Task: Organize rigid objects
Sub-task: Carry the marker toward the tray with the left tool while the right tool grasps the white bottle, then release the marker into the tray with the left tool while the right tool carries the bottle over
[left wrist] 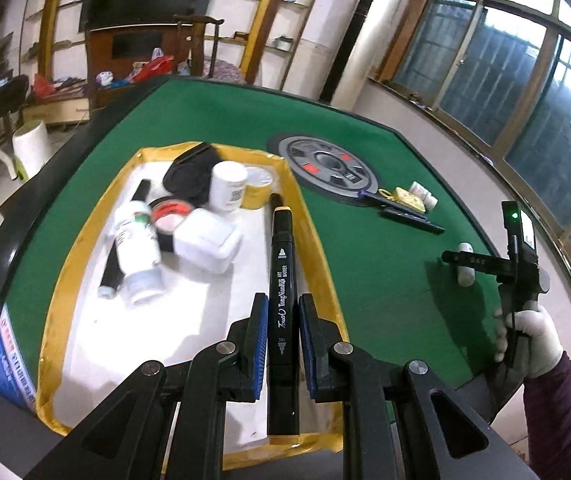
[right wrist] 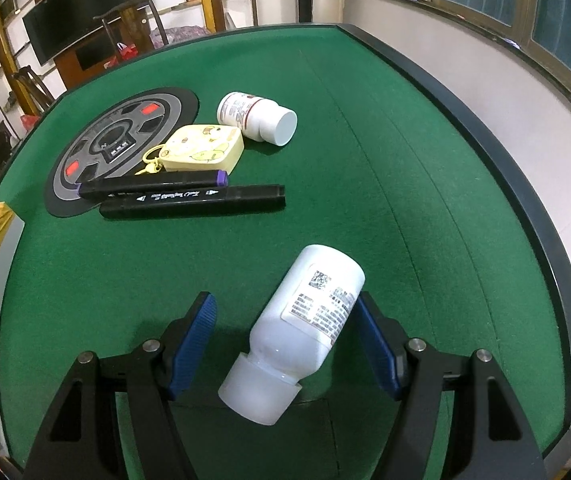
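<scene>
Our left gripper [left wrist: 281, 332] has its jaws spread around a long black marker [left wrist: 283, 304], not squeezing it, over the white tray [left wrist: 85, 344] where things get sorted. Our right gripper [right wrist: 285, 332] opens wide around a smooth round white bottle [right wrist: 301, 328] lying on the fuzzy green table [right wrist: 365, 160].

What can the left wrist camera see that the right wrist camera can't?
Only the left view shows the yellow-rimmed tray with bottles and tape, and the black marker between the left hand-held gripper pads, which stand slightly apart from it. Only the right view shows the white bottle up close between the open right hand-held gripper. Both show the green table, yellow case and two markers.
</scene>
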The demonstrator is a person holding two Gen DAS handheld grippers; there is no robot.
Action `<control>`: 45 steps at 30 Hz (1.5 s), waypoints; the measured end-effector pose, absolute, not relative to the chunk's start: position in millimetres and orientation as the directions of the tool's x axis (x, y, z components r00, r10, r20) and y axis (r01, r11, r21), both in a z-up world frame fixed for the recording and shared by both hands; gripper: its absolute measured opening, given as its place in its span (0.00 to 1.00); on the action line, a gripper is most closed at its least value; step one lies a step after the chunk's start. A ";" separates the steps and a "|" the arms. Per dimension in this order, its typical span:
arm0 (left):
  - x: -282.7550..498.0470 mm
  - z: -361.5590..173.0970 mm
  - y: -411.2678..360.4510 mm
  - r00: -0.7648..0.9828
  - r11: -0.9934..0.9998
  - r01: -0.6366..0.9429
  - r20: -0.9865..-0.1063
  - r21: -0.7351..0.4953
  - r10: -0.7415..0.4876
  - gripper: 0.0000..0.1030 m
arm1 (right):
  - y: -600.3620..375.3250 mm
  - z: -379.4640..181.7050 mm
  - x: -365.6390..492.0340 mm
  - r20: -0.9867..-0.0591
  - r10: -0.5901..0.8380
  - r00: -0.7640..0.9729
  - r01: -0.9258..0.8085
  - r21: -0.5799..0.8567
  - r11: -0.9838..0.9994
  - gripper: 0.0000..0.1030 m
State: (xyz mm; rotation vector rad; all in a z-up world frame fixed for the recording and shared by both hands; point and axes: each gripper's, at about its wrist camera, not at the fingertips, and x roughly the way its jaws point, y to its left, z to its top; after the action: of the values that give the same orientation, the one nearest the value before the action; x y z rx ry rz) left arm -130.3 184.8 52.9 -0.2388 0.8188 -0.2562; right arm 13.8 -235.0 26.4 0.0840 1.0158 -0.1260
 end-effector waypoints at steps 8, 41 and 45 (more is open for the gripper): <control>-130.5 48.0 187.6 0.651 0.939 0.121 -0.689 -0.322 -0.320 0.14 | -230.2 26.9 14.1 -0.846 -0.104 0.523 0.143 -0.033 0.989 0.40; -115.6 17.7 252.6 0.553 0.913 -0.038 -0.769 -0.407 -0.320 0.19 | 14.6 99.5 -25.9 -0.776 0.501 0.384 -0.483 0.294 0.825 0.33; -127.1 34.1 267.6 0.630 0.902 -0.026 -0.708 -0.432 -0.321 0.30 | 49.0 98.2 -24.1 -0.789 0.528 0.314 -0.539 0.310 0.783 0.33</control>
State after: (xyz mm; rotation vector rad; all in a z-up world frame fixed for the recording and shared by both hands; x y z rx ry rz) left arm -127.1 267.6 34.1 -0.4283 0.8799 -0.1745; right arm -24.1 49.0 98.2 -0.0121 1.0344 0.7034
